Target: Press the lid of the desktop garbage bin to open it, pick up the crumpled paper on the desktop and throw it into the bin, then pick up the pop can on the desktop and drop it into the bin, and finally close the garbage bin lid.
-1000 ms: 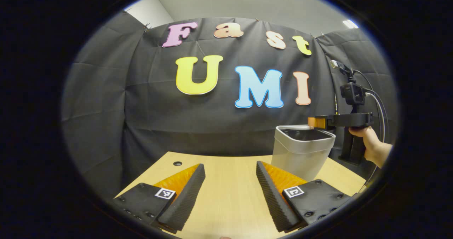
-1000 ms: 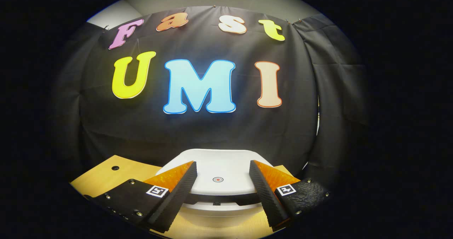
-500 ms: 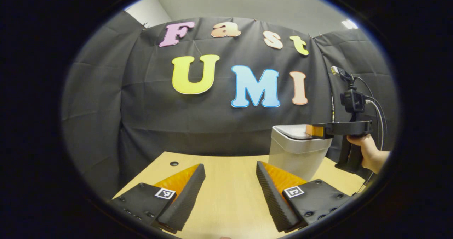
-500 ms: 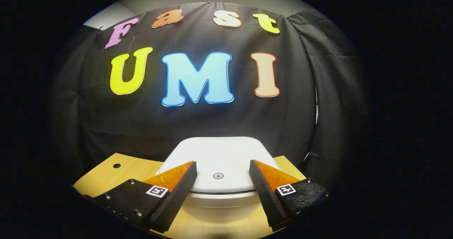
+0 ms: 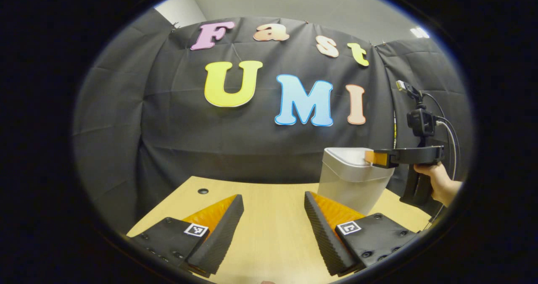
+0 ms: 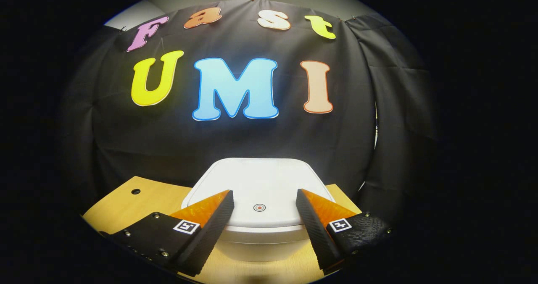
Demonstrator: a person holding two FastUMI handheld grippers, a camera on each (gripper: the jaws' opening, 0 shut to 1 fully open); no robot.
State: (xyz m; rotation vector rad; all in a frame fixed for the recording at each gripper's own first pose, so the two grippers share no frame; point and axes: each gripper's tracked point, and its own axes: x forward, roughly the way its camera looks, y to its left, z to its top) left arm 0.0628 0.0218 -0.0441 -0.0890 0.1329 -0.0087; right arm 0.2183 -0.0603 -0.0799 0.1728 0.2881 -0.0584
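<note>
Since a second ago the white hinged lid [image 6: 258, 187] has swung down from its raised tilt and now lies flat and shut on the grey-white plastic desktop garbage bin [image 5: 351, 183], so the dark opening seen from the left gripper view is covered. From the right gripper [image 6: 262, 221] outward: its jaws stand wide apart and empty, poised just over the lid's near edge with the small red press mark [image 6: 259, 207] between them; whether the fingertips touch the lid I cannot tell. Beneath and beyond are the bin's body, the pale wooden desktop [image 6: 126, 208] and the black cloth wall. The left gripper [image 5: 273, 229] hangs well apart over bare wood, likewise open and holding nothing. I judge this to be the final step, closing the lid, which looks done; next comes only a clean lift away without knocking the bin. The left gripper view gives the side profile: the other gripper level at the lid's height and the hand [image 5: 437, 179] on its grip. The right gripper view gives the lid's top face and its press mark.
</note>
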